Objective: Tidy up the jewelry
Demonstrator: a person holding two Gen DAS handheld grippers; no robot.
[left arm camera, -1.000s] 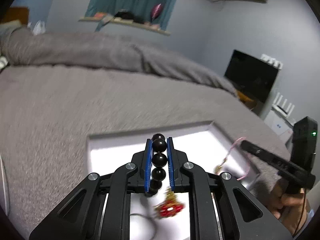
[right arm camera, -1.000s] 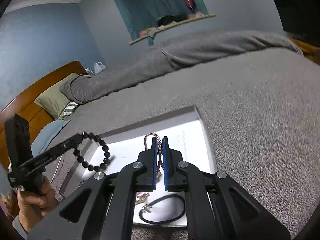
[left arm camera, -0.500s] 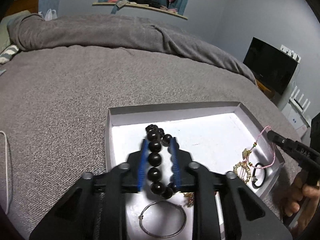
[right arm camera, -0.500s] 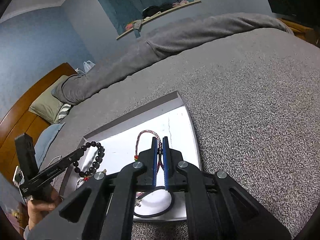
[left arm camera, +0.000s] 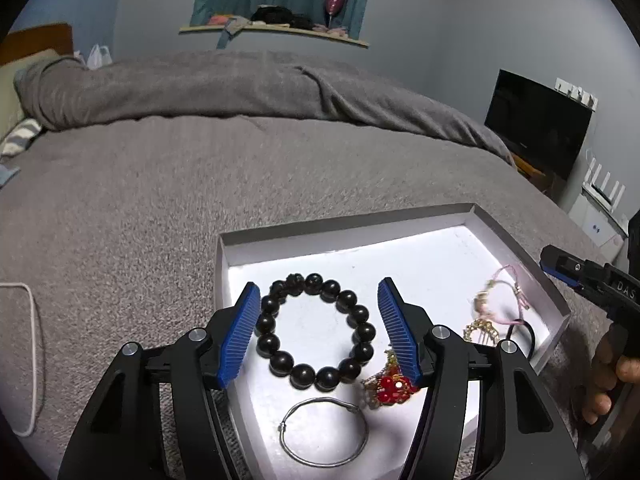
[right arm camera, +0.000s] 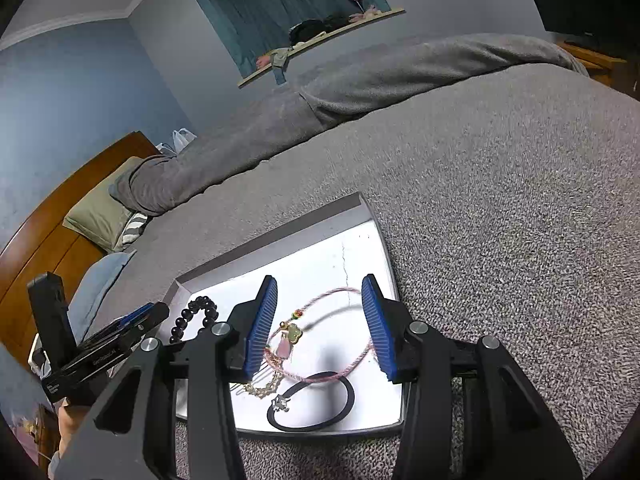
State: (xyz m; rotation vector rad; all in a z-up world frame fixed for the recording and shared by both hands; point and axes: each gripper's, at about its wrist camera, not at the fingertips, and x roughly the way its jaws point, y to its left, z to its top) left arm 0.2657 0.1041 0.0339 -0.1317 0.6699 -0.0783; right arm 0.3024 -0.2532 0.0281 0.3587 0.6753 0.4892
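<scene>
A white shallow tray point(left arm camera: 420, 256) lies on the grey bed; it also shows in the right wrist view point(right arm camera: 360, 252). My left gripper point(left arm camera: 318, 296) is open just above a black bead bracelet point(left arm camera: 316, 330) that lies flat in the tray. My right gripper point(right arm camera: 318, 290) is open over a pink cord bracelet point(right arm camera: 320, 336) with a green charm, which lies in the tray. The pink cord bracelet point(left arm camera: 502, 300) shows in the left wrist view too. A red and gold ornament point(left arm camera: 390, 388), a thin silver bangle point(left arm camera: 324, 432), a gold chain point(right arm camera: 260, 386) and a black hair tie point(right arm camera: 312, 404) also lie in the tray.
The grey blanket point(left arm camera: 160, 184) covers the bed around the tray. A white cable point(left arm camera: 34, 344) lies on the bed at the left. A rolled grey duvet point(right arm camera: 360, 84) and pillows point(right arm camera: 100, 216) are at the far side. A television point(left arm camera: 538, 120) stands to the right.
Both grippers have opened. The black bead bracelet left my left gripper and now lies in the tray. The pink cord bracelet left my right gripper and lies in the tray.
</scene>
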